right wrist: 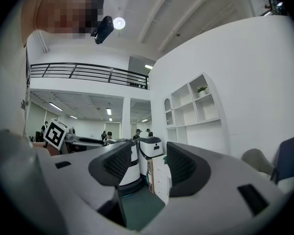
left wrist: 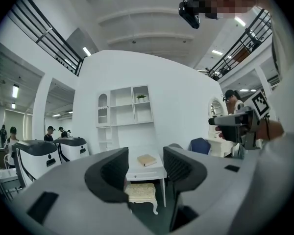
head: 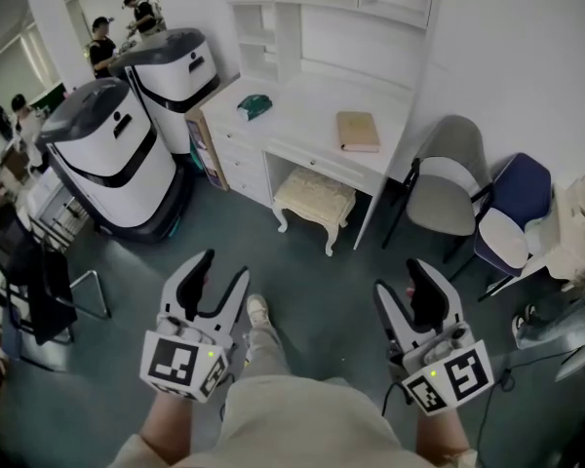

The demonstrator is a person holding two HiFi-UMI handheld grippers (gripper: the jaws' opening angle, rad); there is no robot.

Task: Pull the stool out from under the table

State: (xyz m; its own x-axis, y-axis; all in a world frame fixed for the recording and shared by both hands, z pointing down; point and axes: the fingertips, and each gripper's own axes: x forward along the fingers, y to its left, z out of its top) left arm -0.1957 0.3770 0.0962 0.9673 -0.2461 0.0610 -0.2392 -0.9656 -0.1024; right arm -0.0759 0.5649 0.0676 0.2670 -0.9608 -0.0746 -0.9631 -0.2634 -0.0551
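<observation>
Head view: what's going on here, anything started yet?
A person stands back from the white desk, a claw in each hand. The left claw and right claw are both open and empty, touching nothing. The cream stool sits tucked under the desk, not yet pulled out.

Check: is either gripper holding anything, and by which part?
Nothing held. Left gripper and right gripper both stand open and empty, short of the stool under the table.
</observation>
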